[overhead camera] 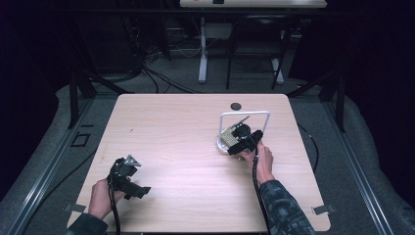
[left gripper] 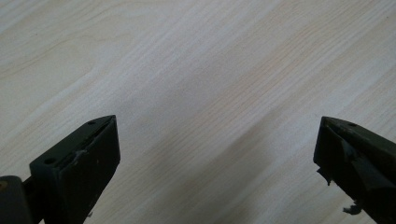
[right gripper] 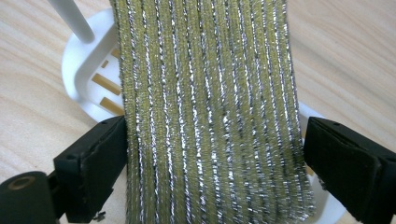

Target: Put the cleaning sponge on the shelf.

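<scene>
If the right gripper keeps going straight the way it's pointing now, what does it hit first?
The right gripper would most likely meet the green and silver striped sponge first: it lies between the open jaws, right ahead. Beneath it sits the white rack on the table. How close the sponge is remains unclear.

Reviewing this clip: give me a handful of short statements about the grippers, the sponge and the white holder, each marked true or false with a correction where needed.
1. The left gripper has its jaws spread over bare table. True.
2. The right gripper is closed with nothing between its jaws. False: its jaws sit on either side of the yellow-green sponge; the left jaw touches its edge, the right looks slightly apart.
3. The sponge lies over a white slotted holder. True.
4. The holder stands at the table's left front corner. False: it is on the right half, in front of the right hand.
5. The left gripper carries a grey plate on top. True.
</scene>
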Available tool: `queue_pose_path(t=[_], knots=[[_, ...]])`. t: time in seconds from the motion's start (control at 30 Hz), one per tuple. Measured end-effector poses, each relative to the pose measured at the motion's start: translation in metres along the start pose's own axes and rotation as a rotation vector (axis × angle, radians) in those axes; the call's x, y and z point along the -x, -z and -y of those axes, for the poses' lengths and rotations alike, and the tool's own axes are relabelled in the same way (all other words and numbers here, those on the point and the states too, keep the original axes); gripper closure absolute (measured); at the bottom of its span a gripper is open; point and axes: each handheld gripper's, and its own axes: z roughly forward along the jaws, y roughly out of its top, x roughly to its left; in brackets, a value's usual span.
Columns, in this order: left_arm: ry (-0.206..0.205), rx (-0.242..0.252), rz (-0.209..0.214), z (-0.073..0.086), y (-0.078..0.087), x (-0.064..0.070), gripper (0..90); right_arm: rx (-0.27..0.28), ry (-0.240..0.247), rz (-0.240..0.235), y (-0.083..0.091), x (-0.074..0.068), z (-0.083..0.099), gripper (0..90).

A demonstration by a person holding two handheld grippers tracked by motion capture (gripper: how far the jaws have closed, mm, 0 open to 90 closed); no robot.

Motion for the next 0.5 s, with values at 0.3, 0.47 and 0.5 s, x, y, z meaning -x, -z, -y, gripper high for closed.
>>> queue_pose_path(t=[0.3,0.47,0.5], knots=[[0.000,0.001,0.000,0.000,0.000,0.000,0.6,0.008,0.014,-0.014,0.007,-0.001,-0.001,2.0],[0.000,0.001,0.000,0.000,0.000,0.000,0.6,0.011,0.015,-0.029,0.014,-0.004,-0.001,1.8],[0.000,0.001,0.000,0.000,0.000,0.000,0.6,0.018,0.021,-0.029,0.015,-0.004,-0.001,1.8]])
